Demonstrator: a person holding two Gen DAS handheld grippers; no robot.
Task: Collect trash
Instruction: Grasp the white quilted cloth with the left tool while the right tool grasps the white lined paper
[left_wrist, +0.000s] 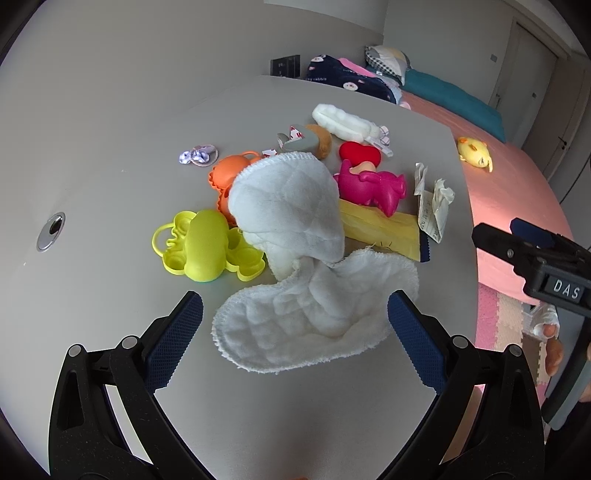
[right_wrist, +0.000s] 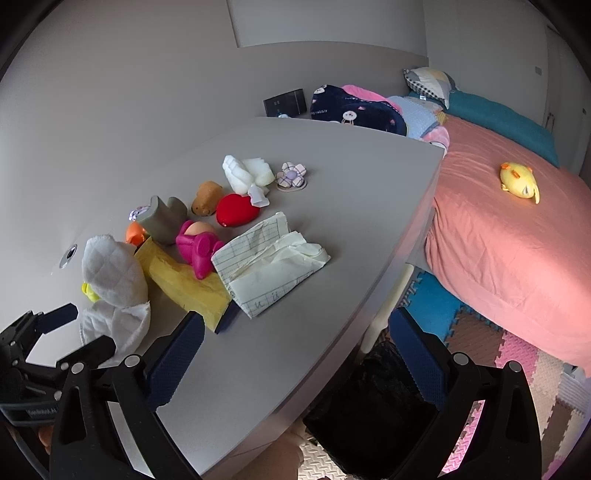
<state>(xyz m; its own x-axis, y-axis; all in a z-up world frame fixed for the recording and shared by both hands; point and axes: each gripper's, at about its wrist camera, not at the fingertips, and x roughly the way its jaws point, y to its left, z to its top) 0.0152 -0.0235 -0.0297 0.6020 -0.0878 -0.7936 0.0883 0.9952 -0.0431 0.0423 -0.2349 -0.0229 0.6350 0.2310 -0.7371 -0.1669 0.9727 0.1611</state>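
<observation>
A crumpled sheet of lined paper (right_wrist: 271, 260) lies on the grey table (right_wrist: 332, 177) near its right edge; it also shows in the left wrist view (left_wrist: 432, 206). A yellow padded envelope (right_wrist: 184, 282) lies beside it, also in the left wrist view (left_wrist: 380, 230). A white quilted cloth (left_wrist: 314, 291) lies in front of my left gripper (left_wrist: 295, 314), which is open and empty, its fingers either side of the cloth's near end. My right gripper (right_wrist: 295, 332) is open and empty over the table's right edge, above a black-lined bin (right_wrist: 373, 406).
Toys crowd the table: a yellow one (left_wrist: 207, 251), an orange one (left_wrist: 231, 173), a magenta one (right_wrist: 197, 249), a red heart (right_wrist: 236, 210), a white plush (right_wrist: 243, 173). A pink bed (right_wrist: 517, 236) and foam floor mats (right_wrist: 480, 339) lie to the right.
</observation>
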